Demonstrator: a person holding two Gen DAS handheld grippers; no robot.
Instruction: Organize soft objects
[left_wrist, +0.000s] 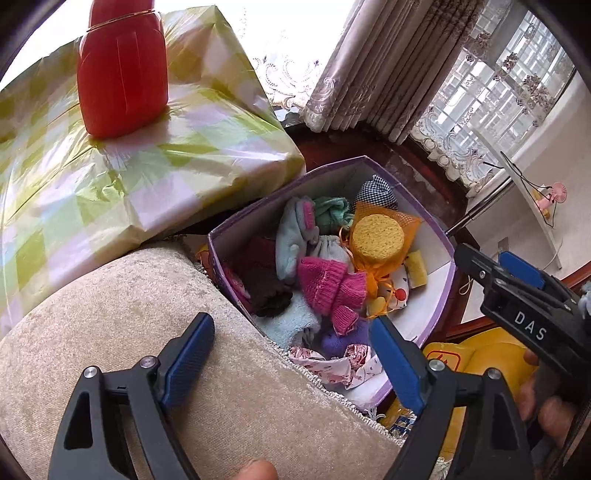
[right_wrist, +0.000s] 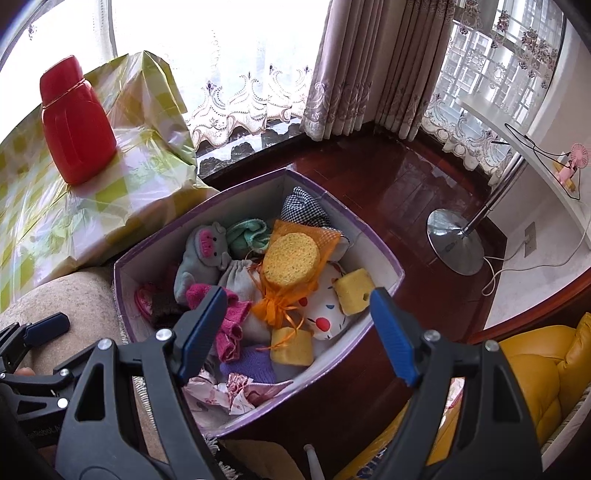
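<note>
While both tools hover over purple box (right_wrist: 380, 258), left tool (left_wrist: 291, 350) gapes wide, empty; right tool (right_wrist: 299, 328) same. Pink knit hat (left_wrist: 328, 288) in box, 12 o'clock of left tool.

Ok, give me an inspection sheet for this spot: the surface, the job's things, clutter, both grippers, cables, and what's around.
Surface: beige cushion; dark wood floor beyond.
Job's things: purple box holding soft items: round yellow sponge in orange mesh, pink knit piece, grey plush, yellow sponge cube.
Clutter: red bottle standing on a checked wrapped package.
Grippers: left gripper open, empty; right gripper open, empty, over the box.
Cables: white cord on the floor by the lamp base.
Surroundings: curtains, window, yellow seat.
</note>
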